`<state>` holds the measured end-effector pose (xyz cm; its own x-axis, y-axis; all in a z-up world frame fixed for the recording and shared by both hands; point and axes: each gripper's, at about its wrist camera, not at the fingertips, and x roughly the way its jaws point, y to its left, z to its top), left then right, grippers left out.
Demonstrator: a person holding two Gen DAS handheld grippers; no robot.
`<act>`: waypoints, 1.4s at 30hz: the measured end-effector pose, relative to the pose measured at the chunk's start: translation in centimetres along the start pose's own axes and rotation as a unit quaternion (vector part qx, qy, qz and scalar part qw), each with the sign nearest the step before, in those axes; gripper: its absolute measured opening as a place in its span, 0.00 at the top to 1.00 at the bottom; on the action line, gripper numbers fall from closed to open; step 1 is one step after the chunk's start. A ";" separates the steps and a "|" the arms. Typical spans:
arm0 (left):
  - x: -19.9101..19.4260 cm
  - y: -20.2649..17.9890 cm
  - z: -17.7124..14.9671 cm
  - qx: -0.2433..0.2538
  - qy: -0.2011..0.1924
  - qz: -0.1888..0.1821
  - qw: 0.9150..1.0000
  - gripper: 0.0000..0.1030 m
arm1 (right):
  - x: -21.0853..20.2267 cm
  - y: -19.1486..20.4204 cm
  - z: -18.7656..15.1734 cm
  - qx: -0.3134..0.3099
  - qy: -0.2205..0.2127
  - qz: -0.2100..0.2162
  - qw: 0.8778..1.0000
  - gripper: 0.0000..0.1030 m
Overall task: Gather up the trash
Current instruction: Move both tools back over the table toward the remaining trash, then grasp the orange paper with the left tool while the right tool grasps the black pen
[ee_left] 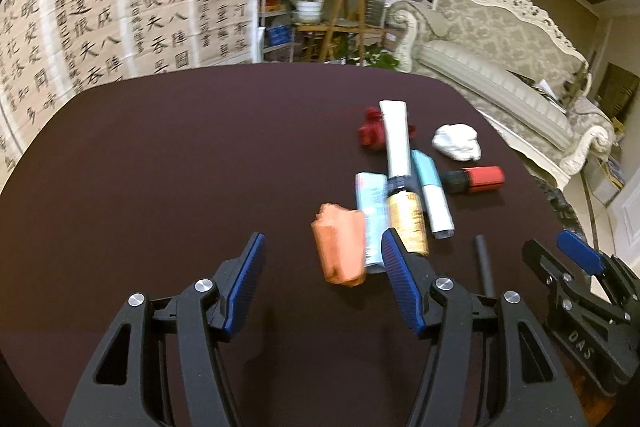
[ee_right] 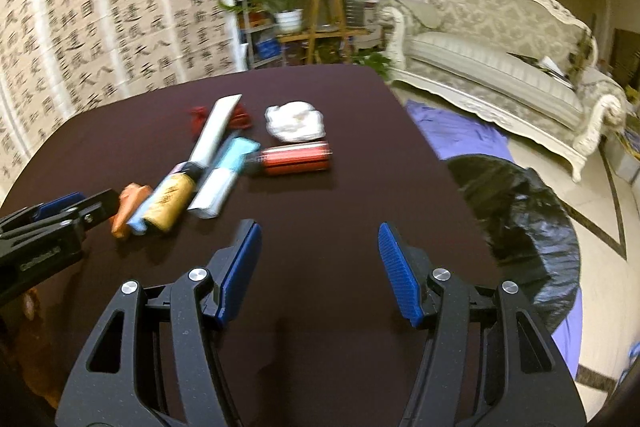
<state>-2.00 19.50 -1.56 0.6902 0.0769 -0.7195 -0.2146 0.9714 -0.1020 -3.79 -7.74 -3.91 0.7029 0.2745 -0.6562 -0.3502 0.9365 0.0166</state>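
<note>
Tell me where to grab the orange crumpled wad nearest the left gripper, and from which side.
Grip the orange wad across its narrow middle, coming straight down from above with the open left gripper. It lies long-ways toward the gripper, soft and crushable. Its right side sits against the light blue packet, so one finger should probably land on bare table to its left.

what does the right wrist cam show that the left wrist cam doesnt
Only the right wrist view shows the black trash bag and the purple cloth on the floor beside the table. Only the left wrist view shows a dark stick lying near the right claw. Both show the crumpled white tissue, the red bottle and the sofa.
</note>
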 end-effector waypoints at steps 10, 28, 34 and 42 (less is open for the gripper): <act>0.4 1.2 -0.6 -0.008 0.014 -0.001 1.000 0.41 | 1.3 2.9 -1.0 -0.050 0.053 0.001 0.997 0.45; 2.2 0.7 -0.2 -0.003 0.041 -0.027 0.999 0.39 | 2.6 -1.9 -0.5 -0.008 0.064 -0.019 0.998 0.66; 2.3 1.2 -0.1 -0.012 0.047 -0.024 0.999 0.39 | 2.7 -2.1 -0.4 -0.008 0.064 -0.017 0.998 0.66; 2.0 1.4 -0.2 -0.016 0.047 -0.013 0.999 0.43 | 2.7 -2.0 -0.3 -0.008 0.064 -0.016 0.998 0.66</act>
<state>-1.02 20.95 -3.25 0.6274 0.0295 -0.7781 -0.2213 0.9648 -0.1418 -1.37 -8.91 -5.95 0.6300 0.2136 -0.7467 -0.3388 0.9407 -0.0168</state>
